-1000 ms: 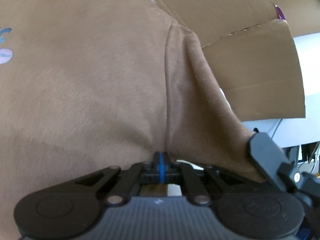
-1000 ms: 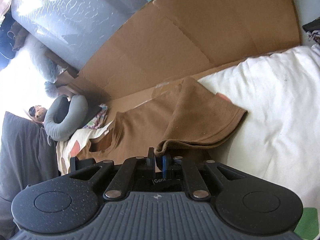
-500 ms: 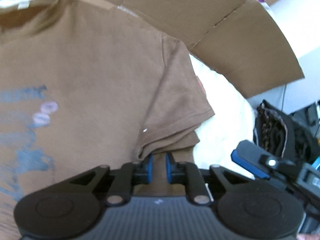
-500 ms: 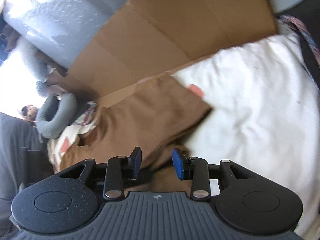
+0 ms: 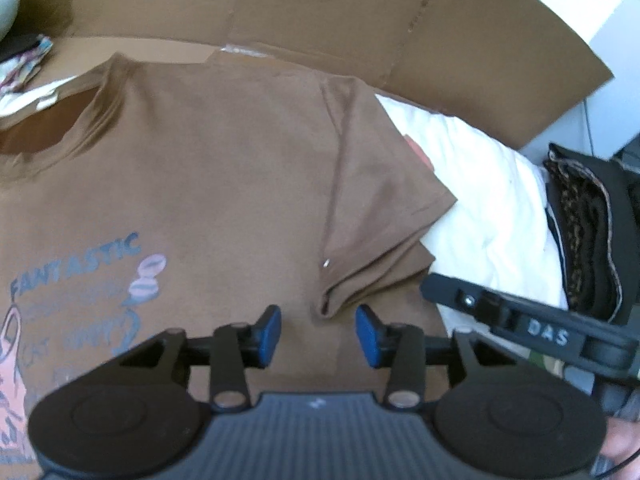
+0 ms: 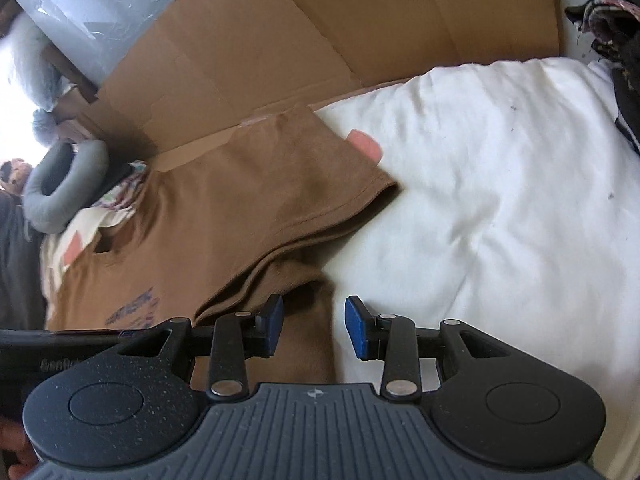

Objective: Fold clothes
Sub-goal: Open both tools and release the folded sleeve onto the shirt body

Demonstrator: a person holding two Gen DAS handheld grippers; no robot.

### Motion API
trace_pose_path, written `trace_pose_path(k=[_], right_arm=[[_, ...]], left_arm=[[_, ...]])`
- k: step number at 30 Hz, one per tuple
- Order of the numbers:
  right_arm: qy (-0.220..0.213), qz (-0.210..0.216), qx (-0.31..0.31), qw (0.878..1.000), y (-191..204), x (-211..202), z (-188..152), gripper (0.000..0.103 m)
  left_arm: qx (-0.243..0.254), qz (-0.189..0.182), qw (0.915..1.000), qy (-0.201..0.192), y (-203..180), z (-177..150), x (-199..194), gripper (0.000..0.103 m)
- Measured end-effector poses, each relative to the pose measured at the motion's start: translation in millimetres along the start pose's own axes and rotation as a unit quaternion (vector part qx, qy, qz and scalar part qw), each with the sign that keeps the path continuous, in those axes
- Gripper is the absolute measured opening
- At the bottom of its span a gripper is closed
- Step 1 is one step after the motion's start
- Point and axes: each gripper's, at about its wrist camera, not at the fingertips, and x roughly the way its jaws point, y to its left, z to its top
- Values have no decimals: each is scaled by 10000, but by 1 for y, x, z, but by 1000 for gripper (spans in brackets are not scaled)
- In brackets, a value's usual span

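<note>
Left wrist: left gripper [image 5: 316,334] fingers opening, empty, above brown T-shirt [image 5: 224,184]

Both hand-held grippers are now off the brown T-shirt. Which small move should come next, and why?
Probably lower the left hand-held gripper, whose jaws are opening, onto the sleeve and fold it inward over the T-shirt. The sleeve sticks out onto the white bedding, its underarm bunched in creases, and both grippers hold nothing. The right hand-held gripper is open over the same edge.

Brown T-shirt [image 5: 224,168], blue lettering
</note>
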Motion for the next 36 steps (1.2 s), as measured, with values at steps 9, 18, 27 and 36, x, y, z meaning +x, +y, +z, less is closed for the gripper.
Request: trace_pose_path(k=[9,18,27,36], right_arm=[[44,-200,-507,9985,5,12,-2,38],[69,-193,-393,9990,-7,15,-1,18],[121,-164,-264,9994,-11,17,1,16],[189,-98,-42,9998,-16,16,3,16]], left_arm=[[191,167,9996,-78,-6,1,10,34],[14,64,9994,-339,-6,1,-19,7],[-402,125,9988,-269,-2,-16,-17,6],[-448,217,9987,112,6,-28,-4,10]])
